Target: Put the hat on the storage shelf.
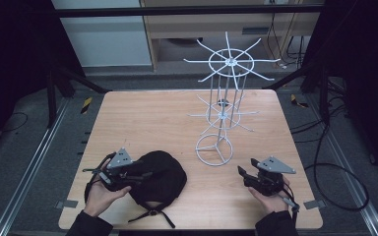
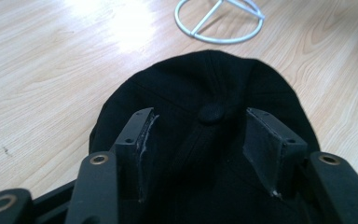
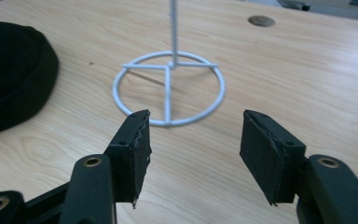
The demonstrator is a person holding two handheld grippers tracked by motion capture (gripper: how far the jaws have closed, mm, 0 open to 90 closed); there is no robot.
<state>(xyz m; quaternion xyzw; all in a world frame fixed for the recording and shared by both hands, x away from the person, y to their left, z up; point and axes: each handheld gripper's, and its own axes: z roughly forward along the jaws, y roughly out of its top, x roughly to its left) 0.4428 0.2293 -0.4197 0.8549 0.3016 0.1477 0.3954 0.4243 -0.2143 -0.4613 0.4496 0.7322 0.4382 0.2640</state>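
A black cap (image 1: 160,177) lies on the wooden table (image 1: 142,118) near its front left. My left gripper (image 1: 143,176) hangs over the cap's left side, held from below by a hand. In the left gripper view my left gripper (image 2: 198,121) is open, its pads standing either side of the button on the cap (image 2: 209,88) without pressing it. A white wire rack (image 1: 221,113) stands right of centre on a ring base (image 1: 214,149). My right gripper (image 1: 243,172) is open and holds nothing, right of the cap. In the right gripper view my right gripper (image 3: 196,128) faces the ring base (image 3: 168,93).
The rack carries two tiers of spokes that reach out over the table's back right. The cap's strap (image 1: 152,214) trails toward the front edge. Bare wood lies at the back left. Metal rails and cables run along the floor on both sides.
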